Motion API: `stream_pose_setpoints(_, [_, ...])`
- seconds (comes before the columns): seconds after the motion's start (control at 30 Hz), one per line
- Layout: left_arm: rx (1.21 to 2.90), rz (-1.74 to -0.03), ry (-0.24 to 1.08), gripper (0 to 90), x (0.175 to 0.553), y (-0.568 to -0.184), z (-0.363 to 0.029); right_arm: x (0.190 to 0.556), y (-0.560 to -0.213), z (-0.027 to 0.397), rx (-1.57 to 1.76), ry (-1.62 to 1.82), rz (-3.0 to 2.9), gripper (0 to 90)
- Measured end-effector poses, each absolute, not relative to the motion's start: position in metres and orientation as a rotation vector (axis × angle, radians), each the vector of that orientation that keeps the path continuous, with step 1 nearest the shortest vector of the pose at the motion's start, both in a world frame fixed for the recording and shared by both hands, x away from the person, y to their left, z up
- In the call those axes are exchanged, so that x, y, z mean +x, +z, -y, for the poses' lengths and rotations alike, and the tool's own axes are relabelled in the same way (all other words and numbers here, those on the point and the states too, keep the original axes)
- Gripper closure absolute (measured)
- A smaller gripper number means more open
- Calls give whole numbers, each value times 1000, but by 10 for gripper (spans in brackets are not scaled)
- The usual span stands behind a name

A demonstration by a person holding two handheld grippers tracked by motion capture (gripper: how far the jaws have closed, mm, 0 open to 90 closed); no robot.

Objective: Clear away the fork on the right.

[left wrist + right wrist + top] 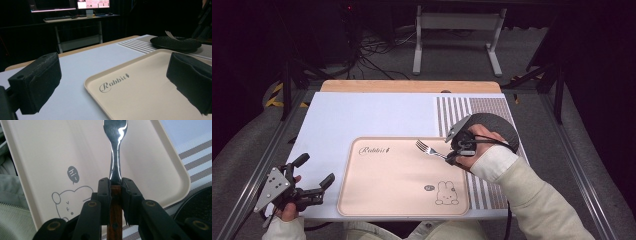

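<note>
At about eight o'clock on the worktop (362, 112), the left gripper (314, 176) rests low by the near left corner, its fingers (35, 82) spread wide with nothing between them; from its own view they frame the left rim of the tray (95, 82), which they do not touch. It looks parked, waiting.

In the middle lies the pale pink tray, printed with a script word at its ten o'clock and a rabbit at its five o'clock. Its surface is bare.

Toward three o'clock, the right gripper (451, 157) holds the fork (428, 148). Its fingers are pressed onto the wooden handle just below the metal neck, and the tines point toward nine o'clock, out over the tray's upper right part. Whether the fork is touching the tray or a little above it, I cannot tell. Behind the hand, at two o'clock, sits a dark round plate (504, 125) on a striped mat (452, 107), just beside the tray's right edge.

My reading is that the fork is being carried across to be set down on the tray. The next move would call for lowering it flat, clear of the raised rim, then easing the fingers apart so it does not roll or skid.
</note>
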State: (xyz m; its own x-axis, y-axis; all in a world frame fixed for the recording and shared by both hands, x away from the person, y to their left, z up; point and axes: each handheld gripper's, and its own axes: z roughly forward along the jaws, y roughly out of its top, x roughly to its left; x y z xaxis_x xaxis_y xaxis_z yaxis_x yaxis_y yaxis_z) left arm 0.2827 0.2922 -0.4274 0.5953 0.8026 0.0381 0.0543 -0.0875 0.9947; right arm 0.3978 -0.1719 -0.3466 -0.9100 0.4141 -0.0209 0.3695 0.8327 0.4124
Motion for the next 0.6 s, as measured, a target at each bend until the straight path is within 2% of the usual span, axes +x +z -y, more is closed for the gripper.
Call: stream_pose_setpoints(0.6, [1544,-748,729,2,283,-427,-292,408,-371,154,797,567,-2900,783])
